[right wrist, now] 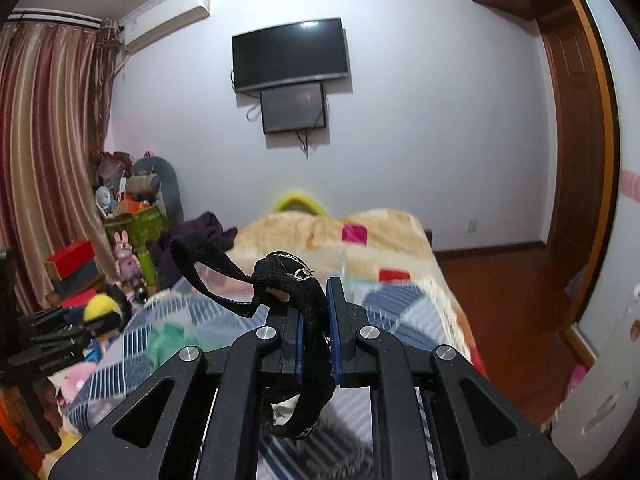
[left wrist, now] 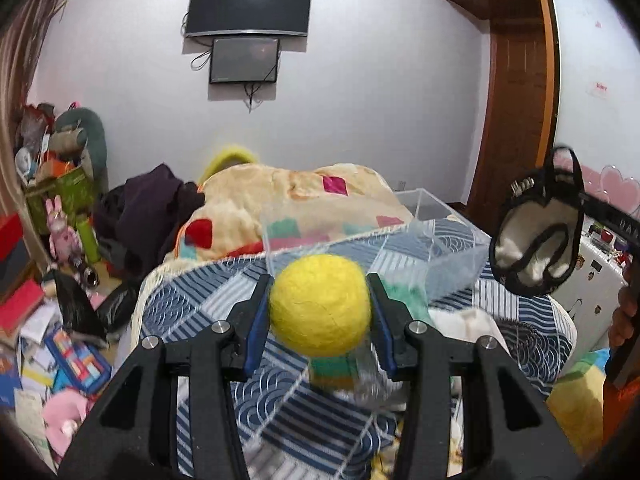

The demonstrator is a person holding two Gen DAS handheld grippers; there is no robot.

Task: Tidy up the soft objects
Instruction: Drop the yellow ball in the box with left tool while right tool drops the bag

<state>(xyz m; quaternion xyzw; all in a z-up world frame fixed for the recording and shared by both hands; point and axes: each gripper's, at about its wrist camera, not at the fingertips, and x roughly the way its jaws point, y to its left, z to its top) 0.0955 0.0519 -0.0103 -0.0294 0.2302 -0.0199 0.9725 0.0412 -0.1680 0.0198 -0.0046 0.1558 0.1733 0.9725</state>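
Left wrist view: the yellow ball [left wrist: 319, 305] looks like felted wool, so I judge it light, springy and a little grippy. A hold across its widest part, as here, should keep it from popping out; squeezing harder would only dent it. It is round, bright yellow and fuzzy, with faint seams on its surface. The left gripper [left wrist: 319, 312] has its jaws closed onto the ball's two sides, carrying it in the air above the bed [left wrist: 224, 312].

Just beyond the ball stands a clear plastic box [left wrist: 436, 236] on the blue patterned quilt, probably where soft things belong. Something green [left wrist: 404, 296] lies near the box's front, too blurred to name.

The right gripper [right wrist: 316, 316] has its jaws narrowed onto the black strap of a black-trimmed white fabric pouch [left wrist: 536, 244], which hangs off to the right of the box. The pouch seems limp and light; it will swing and sag, so holding the strap near the body would steady it.
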